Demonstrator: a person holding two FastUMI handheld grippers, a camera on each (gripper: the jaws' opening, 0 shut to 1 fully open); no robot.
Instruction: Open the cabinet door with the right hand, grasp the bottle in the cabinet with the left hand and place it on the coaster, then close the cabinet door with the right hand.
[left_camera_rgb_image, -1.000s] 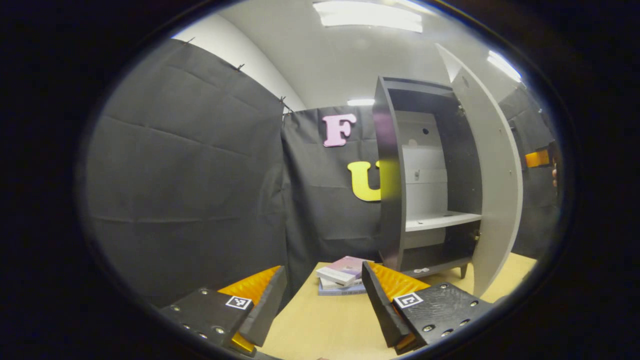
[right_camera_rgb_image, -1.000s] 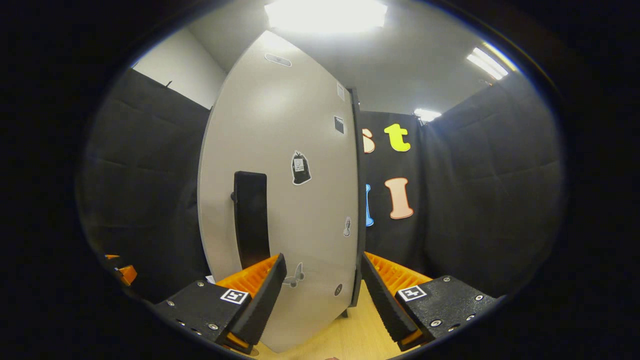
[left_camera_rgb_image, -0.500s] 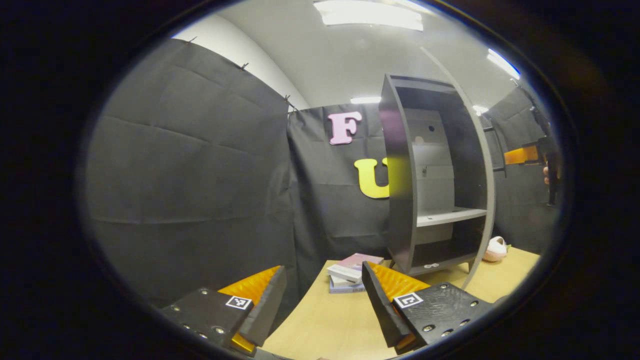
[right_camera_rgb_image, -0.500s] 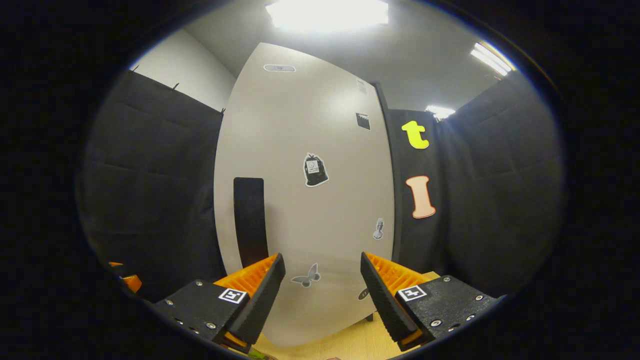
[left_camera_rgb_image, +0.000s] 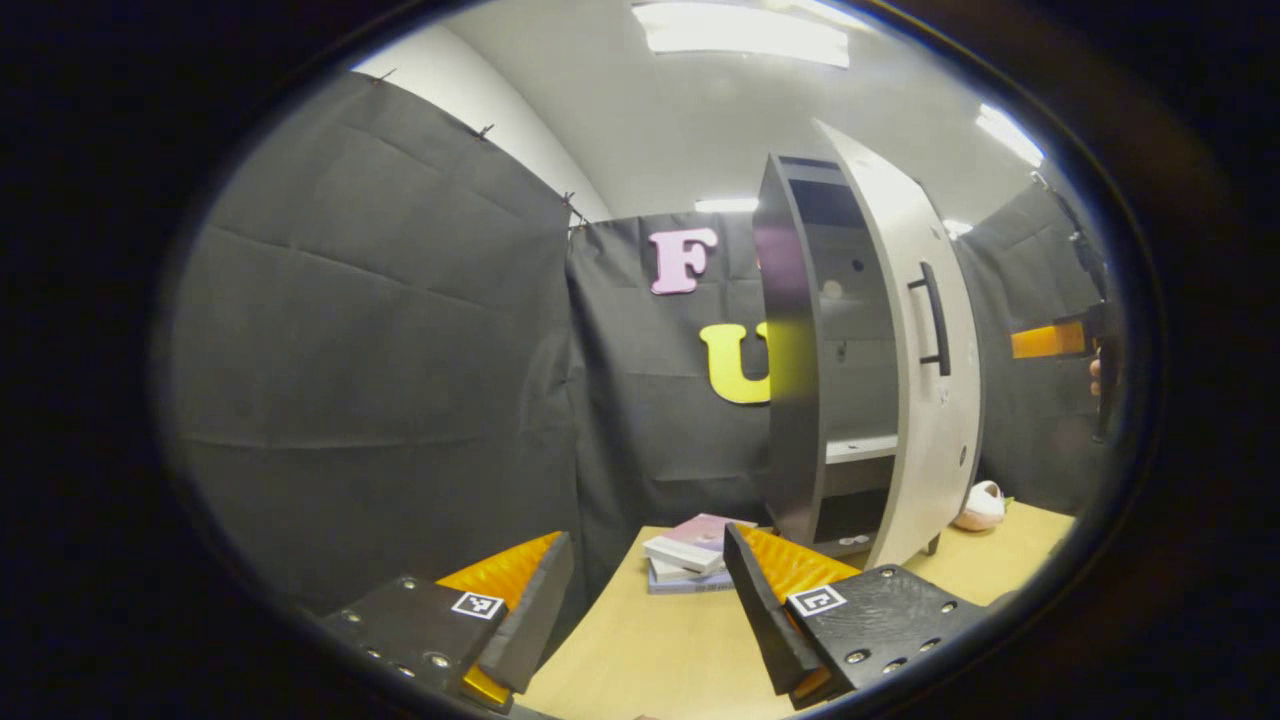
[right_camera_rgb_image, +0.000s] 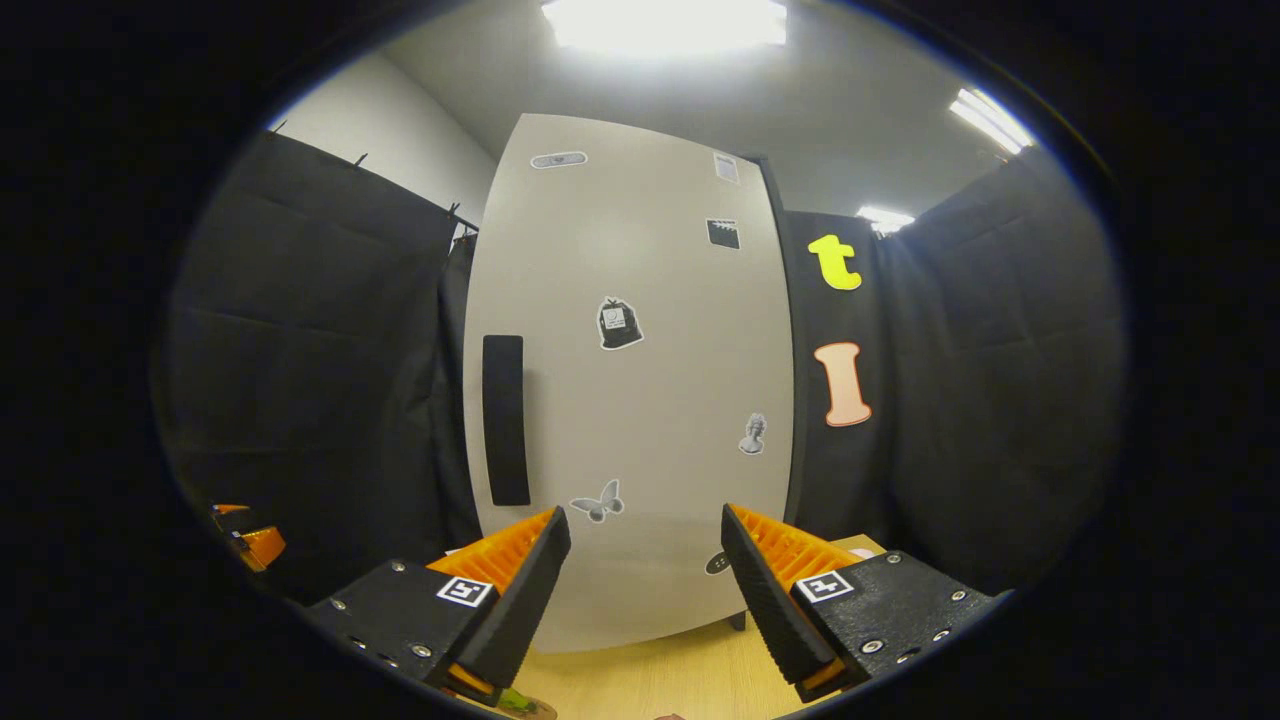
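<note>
Pale grey cabinet door (right_camera_rgb_image: 630, 400), nearly shut, is faced squarely by the spread, empty right hand-held gripper (right_camera_rgb_image: 645, 590), its upright black handle (right_camera_rgb_image: 505, 420) left of centre.

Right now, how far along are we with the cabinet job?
Late stage. The cabinet shelves in sight hold no bottle, so the pick looks done; its placement isn't visible. In hand: the door stands partly ajar. Both the left gripper and right gripper are open, touching nothing. Left: shut the door fully.
</note>
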